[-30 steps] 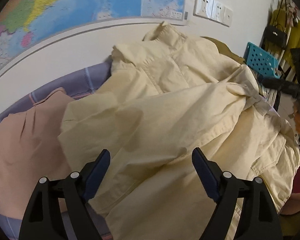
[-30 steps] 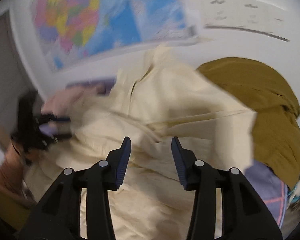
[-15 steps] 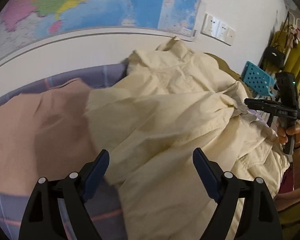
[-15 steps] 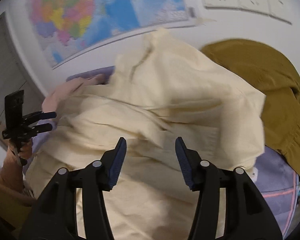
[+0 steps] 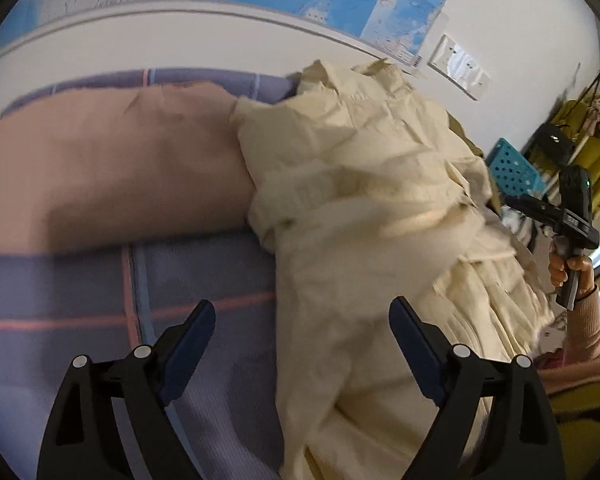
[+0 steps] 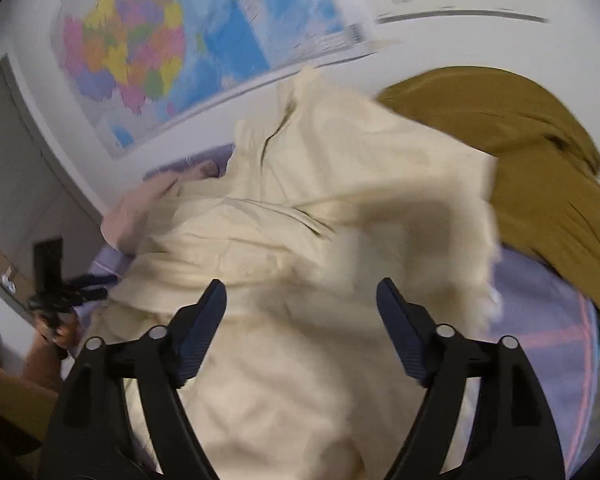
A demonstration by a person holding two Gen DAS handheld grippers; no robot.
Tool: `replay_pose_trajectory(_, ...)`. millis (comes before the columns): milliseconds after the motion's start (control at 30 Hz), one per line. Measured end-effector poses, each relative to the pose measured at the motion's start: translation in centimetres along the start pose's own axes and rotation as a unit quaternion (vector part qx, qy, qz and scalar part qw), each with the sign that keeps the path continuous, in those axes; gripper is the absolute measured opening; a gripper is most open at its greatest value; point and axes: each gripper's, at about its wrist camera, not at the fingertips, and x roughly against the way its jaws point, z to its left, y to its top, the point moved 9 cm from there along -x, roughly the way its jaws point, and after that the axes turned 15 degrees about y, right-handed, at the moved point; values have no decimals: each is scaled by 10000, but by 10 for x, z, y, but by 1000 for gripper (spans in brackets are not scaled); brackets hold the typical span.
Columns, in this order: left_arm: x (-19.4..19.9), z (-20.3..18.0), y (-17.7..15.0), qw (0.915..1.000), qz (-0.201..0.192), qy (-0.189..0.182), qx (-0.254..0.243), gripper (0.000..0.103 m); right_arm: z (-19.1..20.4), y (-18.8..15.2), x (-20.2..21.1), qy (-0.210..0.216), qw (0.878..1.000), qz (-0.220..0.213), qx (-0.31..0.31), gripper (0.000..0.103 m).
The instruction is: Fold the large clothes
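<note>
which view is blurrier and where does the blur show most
Right wrist view: heavier smear across the wall map, sockets and cream garment. Left wrist view: milder blur on the cream garment and pink garment. Both bend the wall at the fisheye edges.

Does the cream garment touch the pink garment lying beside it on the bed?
Touching. In the left wrist view the cream garment overlaps the right edge of the pink garment, with no bedsheet visible between them there.

Cream garment; pink garment; lilac plaid bedsheet.
</note>
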Motion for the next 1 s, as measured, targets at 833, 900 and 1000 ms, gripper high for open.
replay_pose_trajectory(833,13,-61,-71,9916,445,-1201,186,95,3,-153,64,1154,9850,-178,-1274,88)
replay_pose_trajectory(900,9,-62,-71,9930,496,-1058,166,93,5,-154,58,1020,9880,-105,-1156,87)
replay_pose_trajectory(1000,7,-59,-69,9960,501,-736,110,71,15,-155,48,1081,9884,25,-1063,75)
